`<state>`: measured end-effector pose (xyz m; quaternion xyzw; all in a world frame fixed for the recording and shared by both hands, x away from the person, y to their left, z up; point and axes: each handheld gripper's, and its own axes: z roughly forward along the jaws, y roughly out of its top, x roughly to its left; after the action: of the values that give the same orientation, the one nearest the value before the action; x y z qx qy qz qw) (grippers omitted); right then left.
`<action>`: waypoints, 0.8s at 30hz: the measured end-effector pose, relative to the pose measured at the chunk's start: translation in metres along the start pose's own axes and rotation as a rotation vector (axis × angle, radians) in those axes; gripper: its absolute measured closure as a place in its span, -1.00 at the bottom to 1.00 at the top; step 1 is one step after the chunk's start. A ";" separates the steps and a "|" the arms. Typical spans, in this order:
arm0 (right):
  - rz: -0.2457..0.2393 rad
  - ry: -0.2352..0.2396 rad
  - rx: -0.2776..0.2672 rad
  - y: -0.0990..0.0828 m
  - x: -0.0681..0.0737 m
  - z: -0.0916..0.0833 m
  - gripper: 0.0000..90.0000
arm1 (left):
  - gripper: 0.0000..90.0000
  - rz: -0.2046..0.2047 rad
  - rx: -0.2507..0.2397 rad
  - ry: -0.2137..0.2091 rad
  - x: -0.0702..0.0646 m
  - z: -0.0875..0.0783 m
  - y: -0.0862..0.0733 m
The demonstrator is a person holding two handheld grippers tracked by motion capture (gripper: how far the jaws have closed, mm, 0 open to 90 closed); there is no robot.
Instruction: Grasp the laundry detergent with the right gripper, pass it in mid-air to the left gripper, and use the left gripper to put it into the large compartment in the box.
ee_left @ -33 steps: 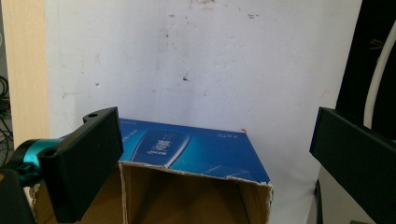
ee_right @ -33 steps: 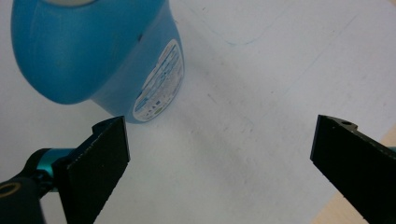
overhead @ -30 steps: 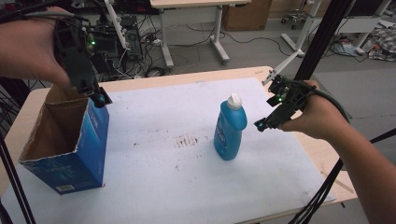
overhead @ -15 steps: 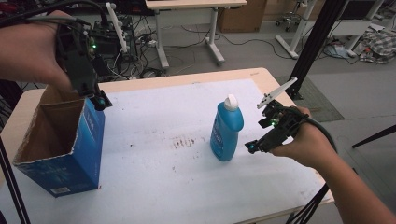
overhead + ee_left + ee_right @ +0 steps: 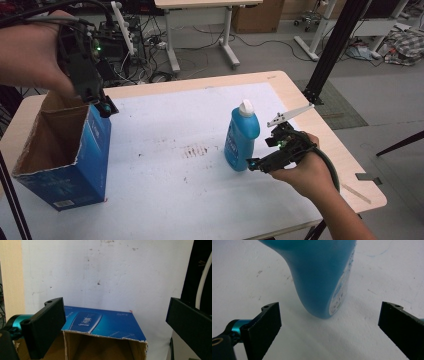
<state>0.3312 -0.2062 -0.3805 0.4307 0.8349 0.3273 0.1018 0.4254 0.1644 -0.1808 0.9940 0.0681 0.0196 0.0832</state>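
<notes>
A blue bottle [image 5: 242, 140] with a white cap stands upright right of the table's middle. In the right gripper view the bottle [image 5: 324, 277] looms just ahead of the open right gripper [image 5: 329, 327], whose jaws stand wide on either side of its base without touching it. From above, the right gripper [image 5: 262, 162] sits low at the bottle's right side. An open blue cardboard box [image 5: 65, 155] stands at the table's left. The left gripper [image 5: 102, 107] hangs open above the box's far right corner; its own view looks down on the box [image 5: 105, 325].
The table [image 5: 170, 125] is covered by a white sheet with brown stains in the middle. Its wooden edge runs along the right and far sides. Behind it are cables, desk legs and a black metal post at the right.
The right gripper has dropped and moved left, from beside the bottle's upper part down to its base. The left gripper has stayed above the box.
</notes>
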 end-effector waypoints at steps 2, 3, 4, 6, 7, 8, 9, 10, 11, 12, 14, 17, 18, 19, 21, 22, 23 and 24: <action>0.015 0.003 -0.030 -0.002 0.003 0.004 -0.92 | -0.94 0.003 0.001 0.001 -0.001 0.000 0.000; 0.015 0.003 -0.030 -0.002 0.003 0.004 -0.92 | -0.94 0.003 0.001 0.001 -0.001 0.000 0.000; 0.019 0.003 -0.040 -0.002 0.004 0.006 -0.92 | -0.94 0.003 0.001 0.000 -0.001 0.000 0.001; 0.034 -0.001 -0.074 -0.006 0.005 0.009 -0.92 | -0.94 0.006 0.002 0.000 -0.002 0.000 0.002; 0.042 -0.004 -0.094 -0.009 0.005 0.011 -0.92 | -0.94 0.005 0.001 -0.001 -0.002 0.000 0.002; 0.044 -0.007 -0.105 -0.011 0.005 0.012 -0.92 | -0.94 0.006 0.002 -0.001 -0.002 0.000 0.002; 0.045 -0.011 -0.118 -0.013 0.006 0.013 -0.92 | -0.94 0.005 0.002 -0.001 -0.002 0.000 0.002; 0.047 -0.014 -0.131 -0.015 0.006 0.014 -0.92 | -0.94 0.004 0.002 -0.002 -0.001 0.001 0.002; 0.049 -0.018 -0.142 -0.016 0.006 0.015 -0.92 | -0.94 0.002 0.005 -0.001 -0.001 0.001 0.002; 0.054 -0.030 -0.159 -0.017 0.007 0.015 -0.92 | -0.94 0.002 0.006 -0.001 -0.001 0.001 0.002; 0.062 -0.038 -0.186 -0.019 0.008 0.016 -0.92 | -0.94 0.000 0.007 -0.003 -0.001 0.001 0.002; 0.062 -0.045 -0.210 -0.021 0.010 0.020 -0.92 | -0.94 0.003 0.004 -0.005 0.000 0.002 0.003; 0.066 -0.044 -0.221 -0.021 0.011 0.021 -0.92 | -0.94 0.003 0.005 -0.005 0.000 0.002 0.003; 0.072 -0.047 -0.227 -0.022 0.011 0.022 -0.92 | -0.94 0.004 0.005 -0.005 0.000 0.002 0.003; 0.073 -0.055 -0.240 -0.022 0.013 0.024 -0.92 | -0.94 0.003 0.006 -0.005 0.000 0.002 0.003; 0.078 -0.057 -0.250 -0.022 0.014 0.025 -0.92 | -0.94 0.001 0.005 -0.006 0.000 0.003 0.004; 0.079 -0.062 -0.259 -0.023 0.015 0.026 -0.92 | -0.94 0.003 0.009 -0.007 0.000 0.002 0.004; 0.083 -0.066 -0.265 -0.023 0.016 0.027 -0.92 | -0.94 0.003 0.008 -0.007 0.000 0.003 0.004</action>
<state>0.3189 -0.1908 -0.4138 0.4583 0.7620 0.4242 0.1713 0.4263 0.1606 -0.1827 0.9945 0.0665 0.0159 0.0792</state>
